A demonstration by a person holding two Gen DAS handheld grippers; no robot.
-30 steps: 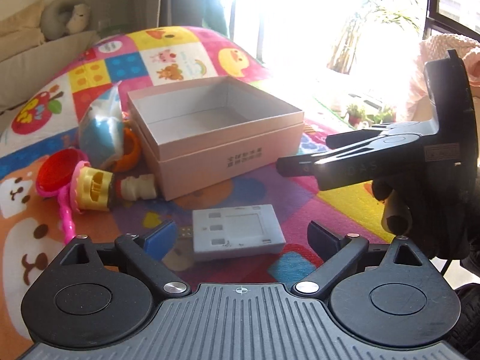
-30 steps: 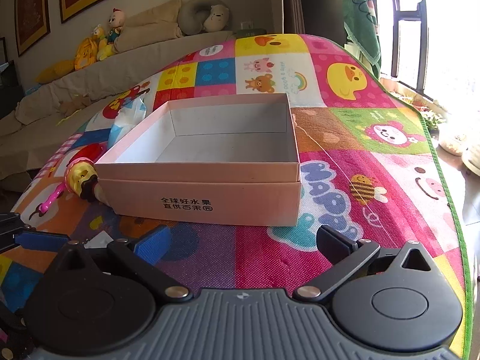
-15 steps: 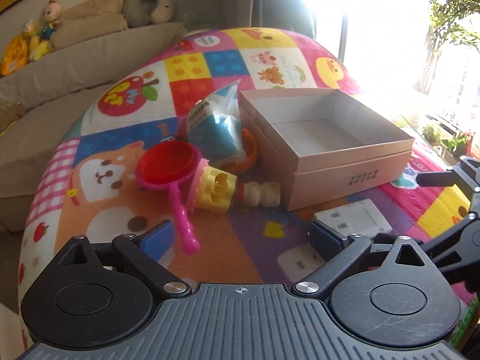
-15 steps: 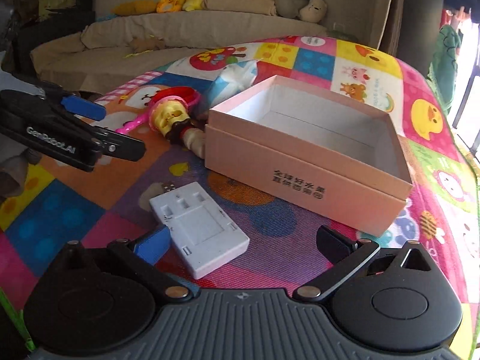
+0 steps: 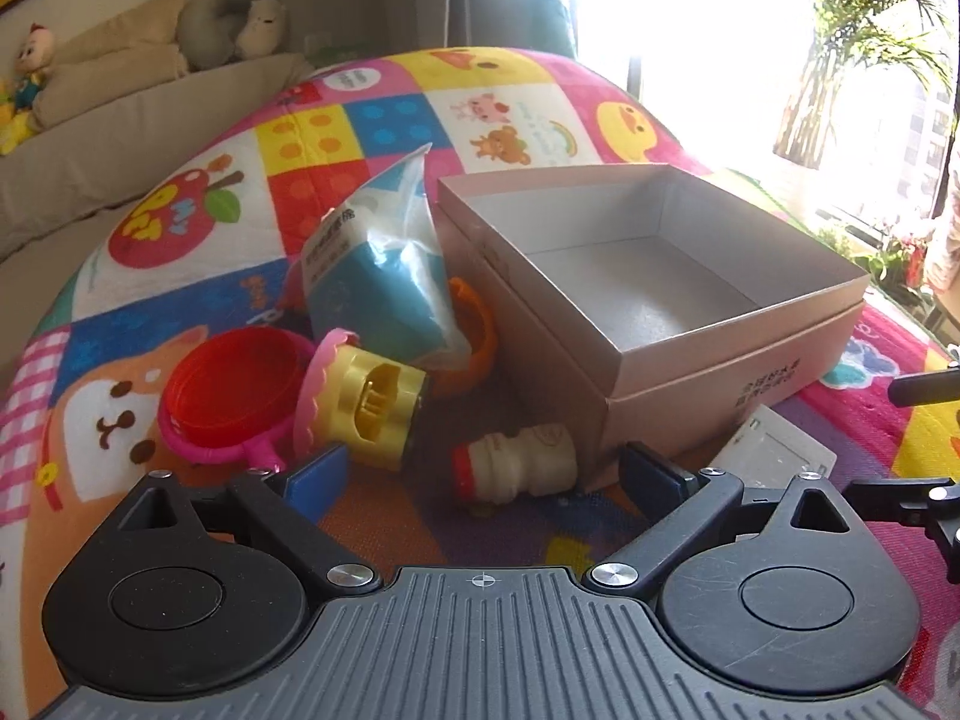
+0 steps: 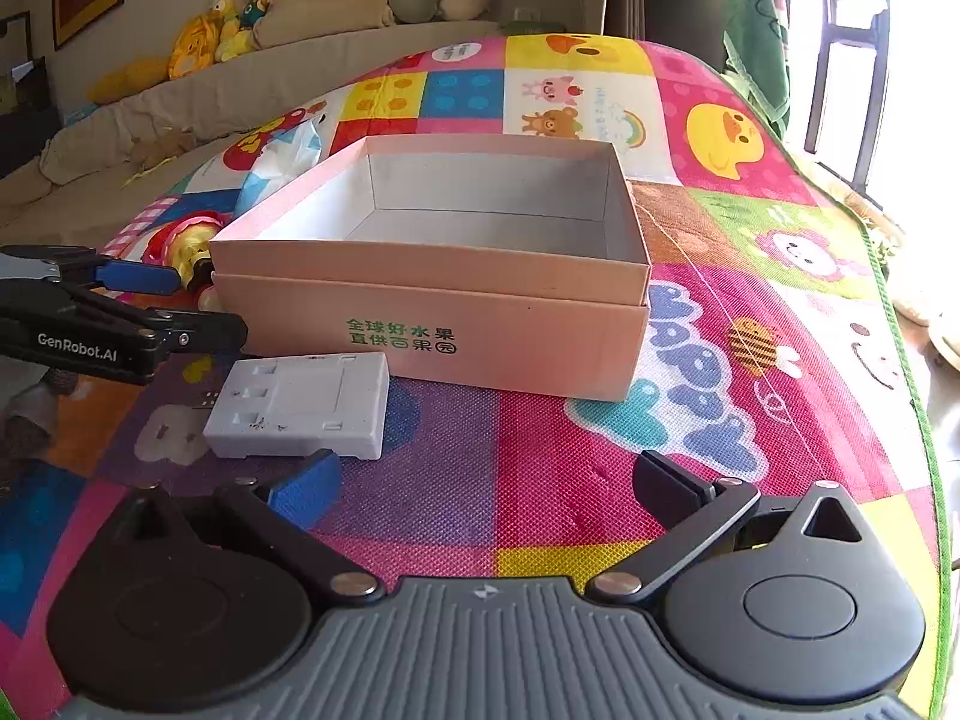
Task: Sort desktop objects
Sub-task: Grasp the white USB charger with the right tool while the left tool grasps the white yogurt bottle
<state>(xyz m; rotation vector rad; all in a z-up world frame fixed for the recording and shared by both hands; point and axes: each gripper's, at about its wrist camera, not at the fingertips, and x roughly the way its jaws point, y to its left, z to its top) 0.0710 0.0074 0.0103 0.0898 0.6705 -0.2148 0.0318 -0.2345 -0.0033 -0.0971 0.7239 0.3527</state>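
A colourful cartoon-patterned play mat (image 6: 600, 438) covered the surface, and an open, empty pale pink cardboard box (image 6: 438, 324) with green printed characters on its front sat near the middle of it.

The left gripper (image 5: 480, 474) hovered low over the mat with its jaws spread wide and nothing between them. Just ahead of its fingers lay a small cream plastic bottle with a red cap (image 5: 516, 471), on its side, close against the box's near corner. To the left of the bottle sat a yellow and pink toy (image 5: 366, 402), a red cup in a pink ring (image 5: 234, 402), and a blue and white plastic packet (image 5: 372, 276) leaning over an orange ring (image 5: 474, 330).

The right gripper (image 6: 480, 480) also stood wide open and held nothing. A flat white rectangular plastic device (image 6: 300, 405) lay on the mat just in front of the box, near the gripper's blue left finger (image 6: 306, 483). The left gripper showed at the left edge of the right wrist view.
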